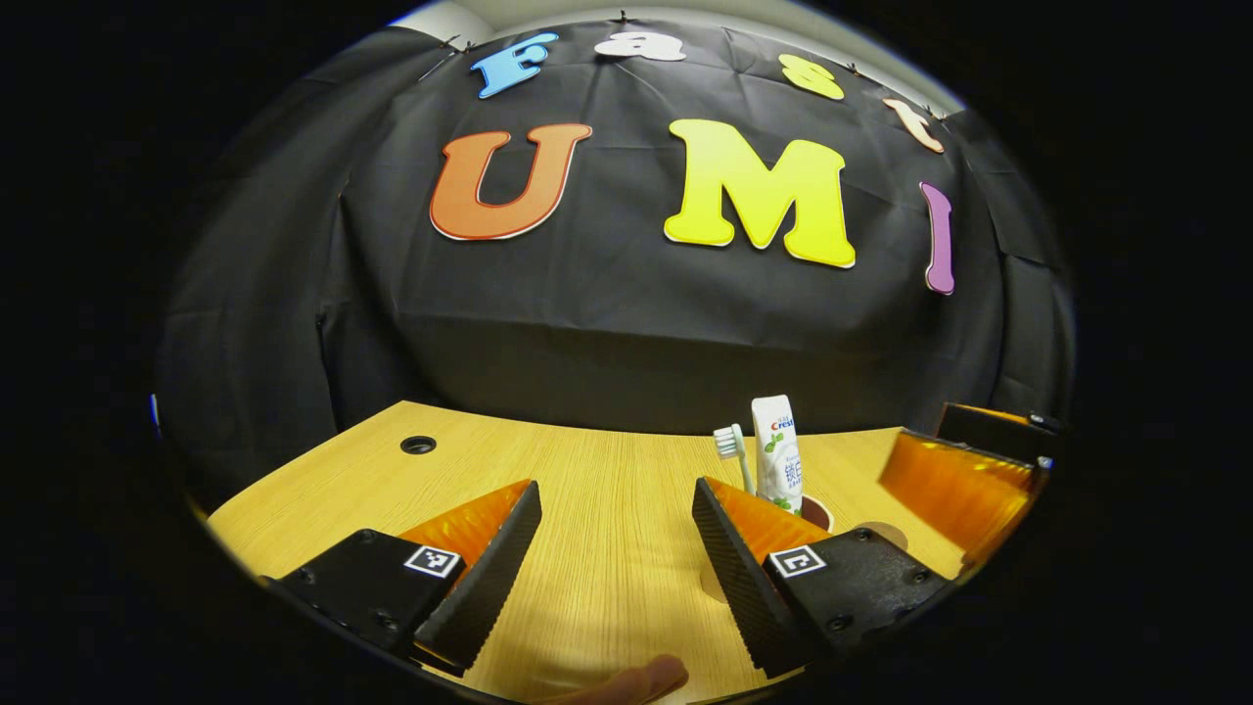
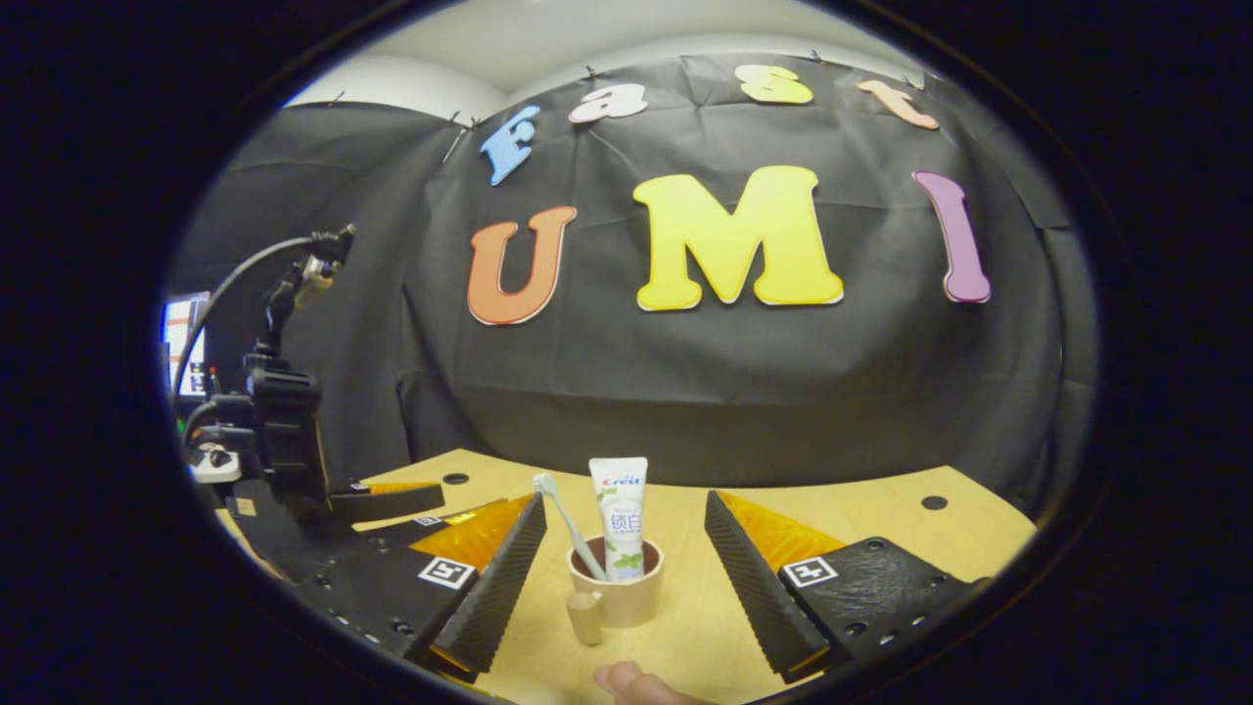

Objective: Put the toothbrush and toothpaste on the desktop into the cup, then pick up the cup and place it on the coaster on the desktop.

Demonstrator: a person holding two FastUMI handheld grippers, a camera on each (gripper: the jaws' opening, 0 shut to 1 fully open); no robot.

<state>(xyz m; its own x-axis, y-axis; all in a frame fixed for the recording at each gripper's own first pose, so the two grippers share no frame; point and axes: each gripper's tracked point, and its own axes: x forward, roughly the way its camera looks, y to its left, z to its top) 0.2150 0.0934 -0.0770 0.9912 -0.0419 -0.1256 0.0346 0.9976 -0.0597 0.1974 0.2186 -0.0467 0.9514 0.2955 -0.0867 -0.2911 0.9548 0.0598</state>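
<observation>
- My right gripper (image 2: 626, 578) is wide open and holds nothing; the cup (image 2: 619, 587) stands on the counter (image 2: 881, 524) between its fingers, untouched on both sides, lined up for a grasp.
- The toothbrush (image 2: 568, 524) and toothpaste (image 2: 620, 514) stand in the cup, brush leaning, tube upright, so I judge the loading done and only the lift and the coaster left.
- The cup's handle (image 2: 585, 617) points toward me, so the fingers would close on the bare walls.
- My left gripper (image 1: 617, 558) is also open and empty, over bare counter, the cup behind its right finger: parked aside, I think, to keep clear.
- A pale round patch by that finger may be the coaster (image 1: 886, 536), but it is mostly hidden and I cannot be sure.
</observation>
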